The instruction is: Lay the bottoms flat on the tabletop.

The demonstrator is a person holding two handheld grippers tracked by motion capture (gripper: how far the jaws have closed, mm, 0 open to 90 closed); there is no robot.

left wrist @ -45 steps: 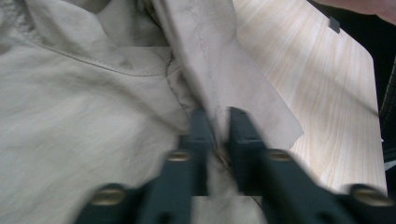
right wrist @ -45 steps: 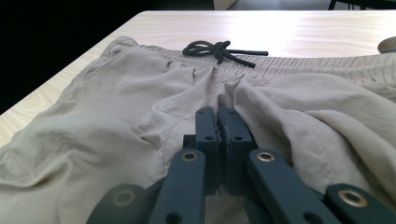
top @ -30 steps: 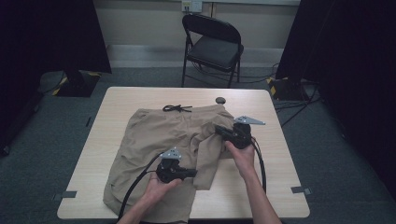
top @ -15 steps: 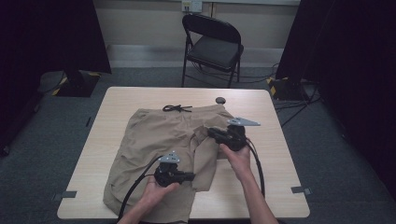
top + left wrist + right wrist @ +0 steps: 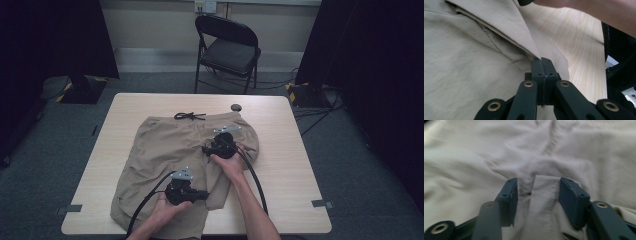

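Khaki shorts (image 5: pixel 165 150) lie spread on the wooden table (image 5: pixel 290 150), with one leg folded over near the front. My left gripper (image 5: pixel 200 194) is low over that front fold. In the left gripper view its jaws (image 5: pixel 543 62) are pressed together on an edge of the fabric (image 5: pixel 474 62). My right gripper (image 5: pixel 207 149) sits on the middle of the shorts, pointing left. In the right gripper view it (image 5: pixel 537 192) stands open, and a hemmed strip of cloth (image 5: pixel 541 202) lies between the two jaws.
A black drawstring (image 5: pixel 189 116) lies at the waistband, with a small dark round object (image 5: pixel 236 107) near the table's far edge. A black folding chair (image 5: pixel 227 47) stands behind the table. Bare wood lies to the right and left of the shorts.
My right gripper has slid left across the shorts toward their middle. The left gripper has stayed near the front fold.
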